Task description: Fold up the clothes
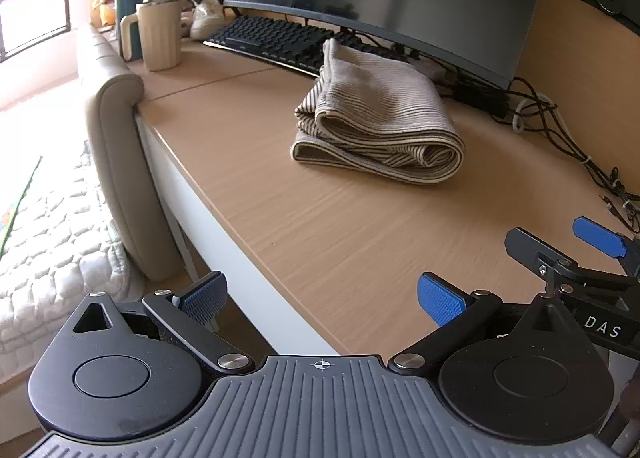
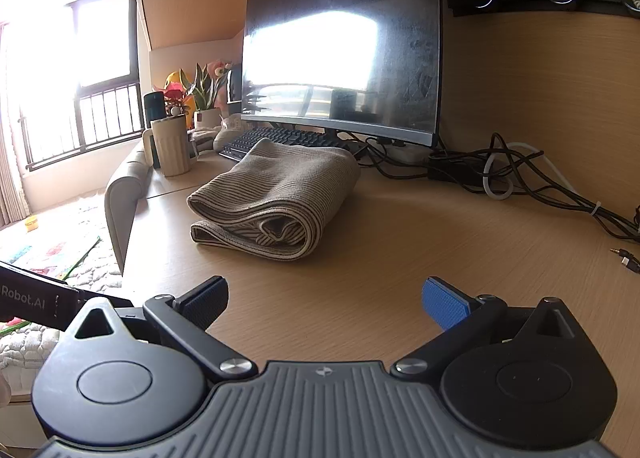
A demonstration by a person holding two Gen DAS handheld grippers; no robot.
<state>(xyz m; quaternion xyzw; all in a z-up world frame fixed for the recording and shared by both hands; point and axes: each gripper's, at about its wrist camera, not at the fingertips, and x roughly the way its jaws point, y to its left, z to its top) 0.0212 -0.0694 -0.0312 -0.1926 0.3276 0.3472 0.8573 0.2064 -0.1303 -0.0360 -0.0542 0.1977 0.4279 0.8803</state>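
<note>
A beige striped garment (image 1: 380, 117) lies folded in a thick bundle on the wooden desk (image 1: 320, 225), just in front of the keyboard. The right wrist view shows the same garment (image 2: 280, 193) with its rolled edge facing me. My left gripper (image 1: 322, 298) hangs open over the desk's near edge, well short of the garment, with nothing between its blue pads. My right gripper (image 2: 324, 298) is open too, over bare desk (image 2: 400, 258) a short way from the bundle. In the left wrist view the right gripper (image 1: 560, 254) shows at the far right, fingers apart.
A curved monitor (image 2: 340, 57) and black keyboard (image 1: 276, 41) stand behind the garment. A cream mug (image 1: 158, 33), a teal bottle and flowers sit at the back left. Tangled cables (image 2: 520, 173) run along the right wall. A padded bed frame (image 1: 120, 161) and mattress lie left of the desk.
</note>
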